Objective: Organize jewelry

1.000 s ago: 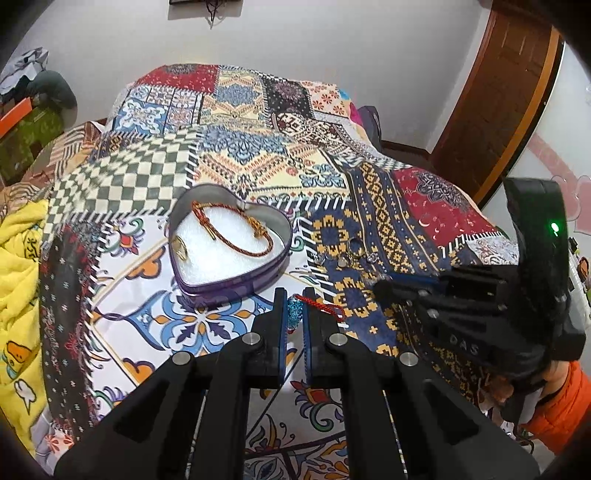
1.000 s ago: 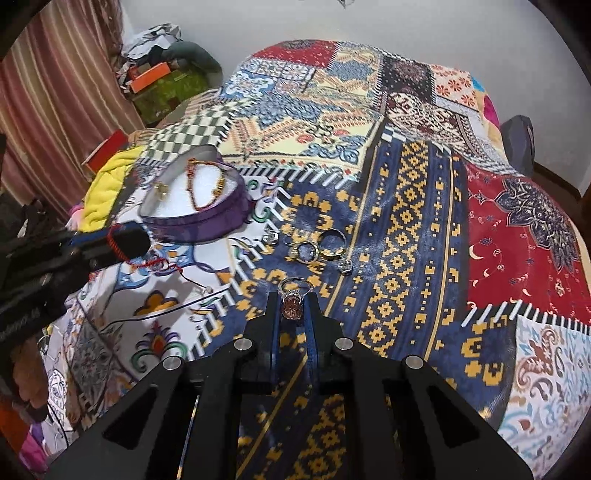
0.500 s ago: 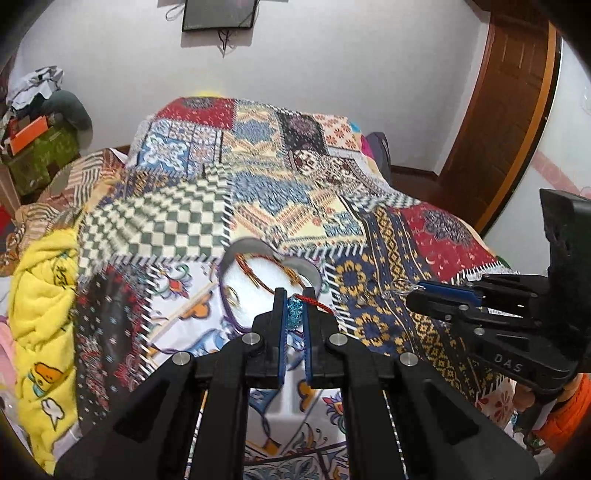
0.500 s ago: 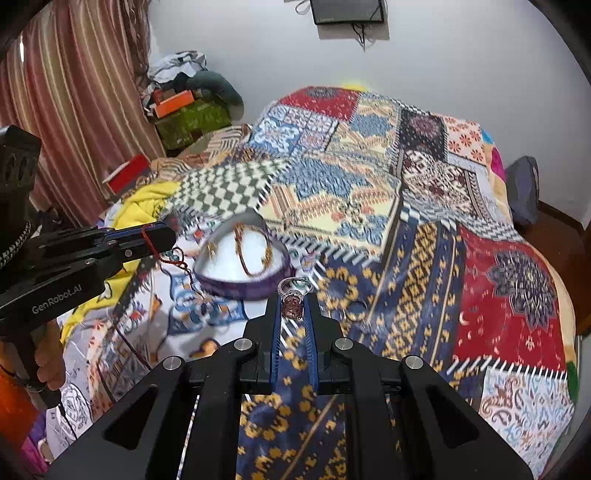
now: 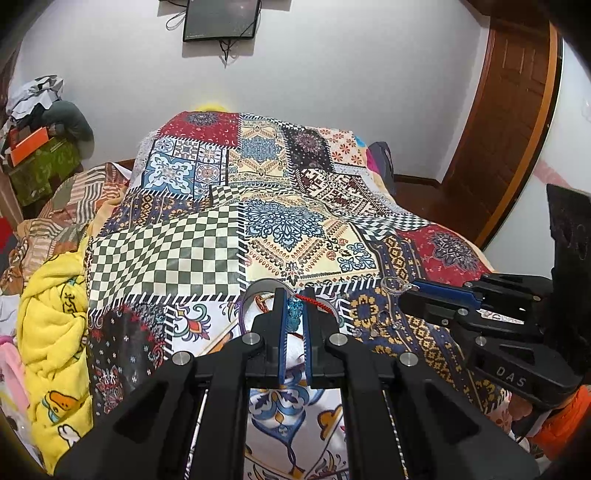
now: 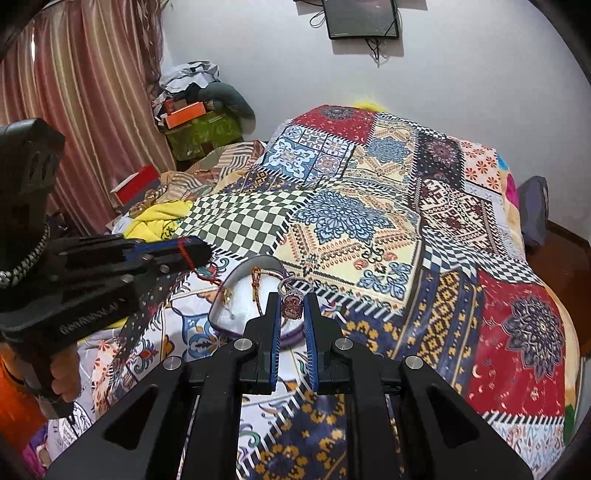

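My left gripper [image 5: 294, 314] is shut on a red cord bracelet with a blue bead [image 5: 293, 313]; its cord [image 6: 183, 253] dangles from the tips in the right wrist view. My right gripper [image 6: 291, 310] is shut on a silver ring with a reddish stone [image 6: 291, 304], which also shows as the ring [image 5: 393, 284] in the left wrist view. Both are held above the bedspread, near a purple heart-shaped box [image 6: 221, 314]. The box holds a braided bracelet [image 6: 255, 284] and a small gold piece [image 6: 227, 295]. In the left wrist view the box [image 5: 255, 290] is mostly hidden behind my fingers.
Several loose rings [image 5: 380, 321] lie on the patchwork bedspread [image 5: 295, 221] right of the box. A yellow blanket [image 5: 51, 325] is bunched at the left. Boxes and clothes [image 6: 195, 118] pile by the curtain [image 6: 81, 110]. A wall screen [image 5: 219, 18] and wooden door [image 5: 509, 110] stand behind.
Both grippers have risen from the bedspread with their pieces still clamped. The views have tipped up, so the wall screen shows and the heart box sits lower behind the fingers.
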The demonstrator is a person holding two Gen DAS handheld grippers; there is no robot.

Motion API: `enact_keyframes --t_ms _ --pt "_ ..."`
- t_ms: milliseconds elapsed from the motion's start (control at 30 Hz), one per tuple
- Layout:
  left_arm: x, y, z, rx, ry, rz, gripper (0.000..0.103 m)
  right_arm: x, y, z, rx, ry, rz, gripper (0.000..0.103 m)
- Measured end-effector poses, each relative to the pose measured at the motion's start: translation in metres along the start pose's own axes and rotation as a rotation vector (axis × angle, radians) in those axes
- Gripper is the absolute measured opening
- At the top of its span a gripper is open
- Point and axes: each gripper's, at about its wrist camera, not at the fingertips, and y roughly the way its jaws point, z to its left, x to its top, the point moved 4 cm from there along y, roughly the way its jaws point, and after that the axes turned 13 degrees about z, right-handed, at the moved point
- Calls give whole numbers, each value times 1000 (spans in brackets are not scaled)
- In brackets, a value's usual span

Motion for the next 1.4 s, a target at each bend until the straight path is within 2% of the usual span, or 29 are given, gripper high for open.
enact_keyframes --t_ms 467,667,1000,1133,1400 --pt "9 60 15 10 11 140 6 6 60 14 35 -44 101 11" --pt "6 78 22 -22 -5 193 5 5 75 12 38 -41 134 11" --pt "4 78 32 -29 -26 195 6 5 79 14 20 -67 159 11" --pt "1 71 31 -7 -24 185 6 4 78 15 27 -72 169 11" --pt "-3 51 25 26 4 150 10 -1 50 11 16 -59 128 11"
